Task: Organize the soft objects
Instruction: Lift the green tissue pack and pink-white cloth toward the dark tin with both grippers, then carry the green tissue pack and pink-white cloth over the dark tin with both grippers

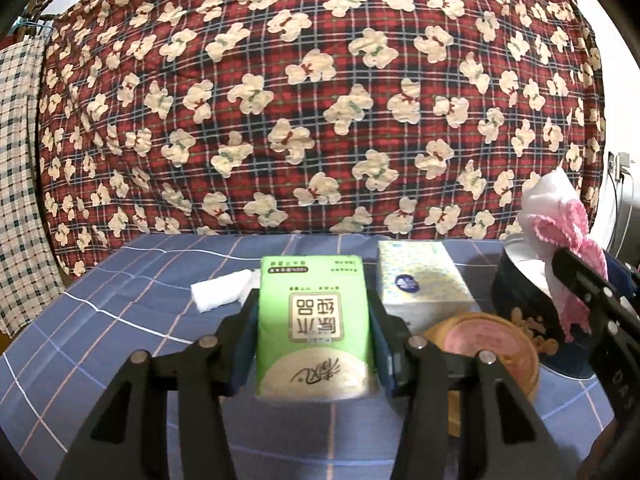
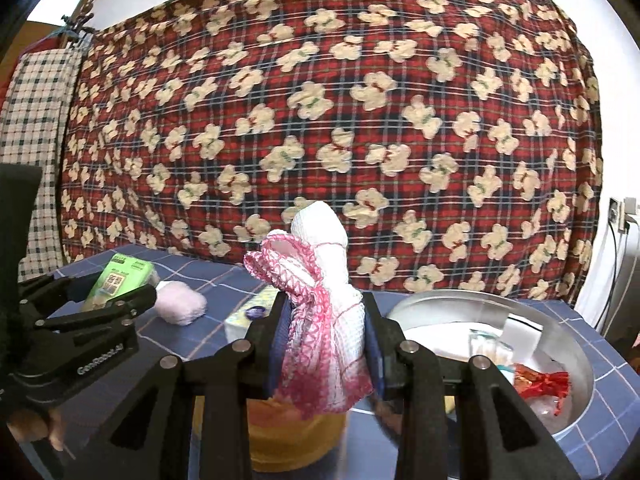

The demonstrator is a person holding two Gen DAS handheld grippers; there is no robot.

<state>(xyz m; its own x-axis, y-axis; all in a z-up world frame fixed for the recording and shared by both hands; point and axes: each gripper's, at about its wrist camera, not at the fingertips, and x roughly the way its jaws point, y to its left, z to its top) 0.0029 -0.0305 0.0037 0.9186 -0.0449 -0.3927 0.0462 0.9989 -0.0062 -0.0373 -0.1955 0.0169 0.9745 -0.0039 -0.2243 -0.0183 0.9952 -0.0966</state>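
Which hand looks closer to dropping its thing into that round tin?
Right, probably. Its tool grips the pink-and-white cloth just beside the open round tin. The left tool holds the green tissue pack farther away, beyond the tissue box.

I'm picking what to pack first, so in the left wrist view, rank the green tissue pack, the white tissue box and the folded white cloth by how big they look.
1. green tissue pack, though nearness to the camera inflates it
2. white tissue box
3. folded white cloth

green tissue pack (image 1: 314, 326) upright, pink-white cloth (image 2: 324, 308) seemingly bunched.
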